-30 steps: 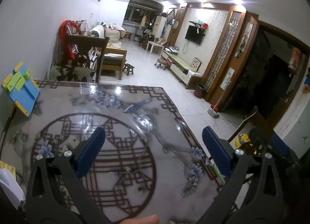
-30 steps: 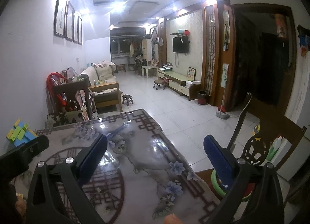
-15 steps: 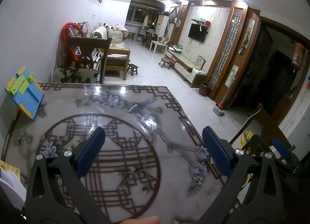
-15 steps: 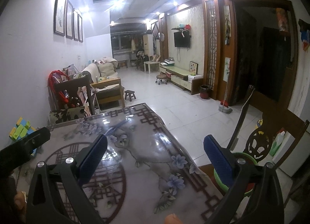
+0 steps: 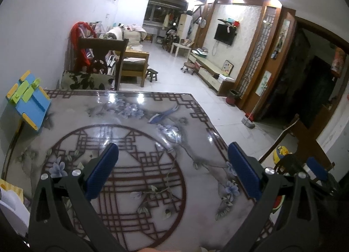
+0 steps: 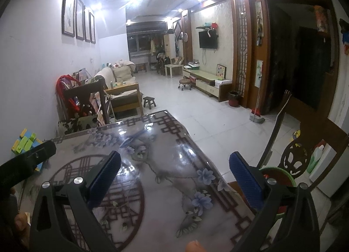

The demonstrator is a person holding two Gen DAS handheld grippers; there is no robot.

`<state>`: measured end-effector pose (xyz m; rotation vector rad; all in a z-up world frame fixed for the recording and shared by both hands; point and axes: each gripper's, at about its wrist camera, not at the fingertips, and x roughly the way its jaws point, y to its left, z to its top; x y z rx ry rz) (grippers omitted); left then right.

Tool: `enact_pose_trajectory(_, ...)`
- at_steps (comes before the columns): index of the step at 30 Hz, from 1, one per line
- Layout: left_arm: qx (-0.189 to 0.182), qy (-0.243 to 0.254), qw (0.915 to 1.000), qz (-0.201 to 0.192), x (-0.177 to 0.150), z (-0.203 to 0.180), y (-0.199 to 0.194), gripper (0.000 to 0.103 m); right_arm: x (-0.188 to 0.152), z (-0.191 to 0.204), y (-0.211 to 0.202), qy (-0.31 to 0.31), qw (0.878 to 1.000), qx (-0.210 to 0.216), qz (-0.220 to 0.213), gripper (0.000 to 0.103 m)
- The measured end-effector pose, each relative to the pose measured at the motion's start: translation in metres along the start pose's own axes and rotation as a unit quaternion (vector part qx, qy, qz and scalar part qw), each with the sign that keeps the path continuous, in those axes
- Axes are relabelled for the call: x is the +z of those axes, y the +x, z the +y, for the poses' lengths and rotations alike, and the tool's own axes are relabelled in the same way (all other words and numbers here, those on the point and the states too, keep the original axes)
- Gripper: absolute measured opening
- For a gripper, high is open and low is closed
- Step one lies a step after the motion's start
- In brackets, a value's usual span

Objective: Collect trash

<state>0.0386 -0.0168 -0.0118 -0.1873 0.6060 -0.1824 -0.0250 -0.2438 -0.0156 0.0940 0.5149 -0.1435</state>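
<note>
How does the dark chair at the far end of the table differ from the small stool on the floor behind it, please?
The chair has a tall carved back and a patterned cushion, while the stool is backless and bare. The chair is pushed up against the table; the stool stands apart on open tiles, and it is far lower than the chair. Both are dark wood and upright.

Bright white-tiled living room (image 6: pixel 196 108), glossy patterned table (image 5: pixel 135 125).
</note>
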Motion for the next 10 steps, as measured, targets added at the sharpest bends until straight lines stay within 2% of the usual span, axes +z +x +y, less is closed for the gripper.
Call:
enact_pose_trajectory(3,0.012,0.008,0.9999,-0.004,-0.010,0.007,0.006,0.098,-0.012,0.004,0.014,-0.009,1.000,0.006,0.016,0.096)
enact_pose_trajectory(5,0.053,0.007,0.9986,0.006,-0.028,0.020,0.019,0.098,-0.029,0.010,0.033,-0.030,0.999,0.003,0.035,0.096)
enact_pose_trajectory(8,0.110,-0.010,0.9916,0.067,-0.065,0.053,0.052,0.098,-0.059,0.019,0.065,-0.062,0.995,0.000,0.080,0.096)
enact_pose_trajectory(10,0.155,-0.022,0.9826,0.100,-0.093,0.077,0.072,0.098,-0.084,0.024,0.091,-0.073,0.991,0.011,0.114,0.096)
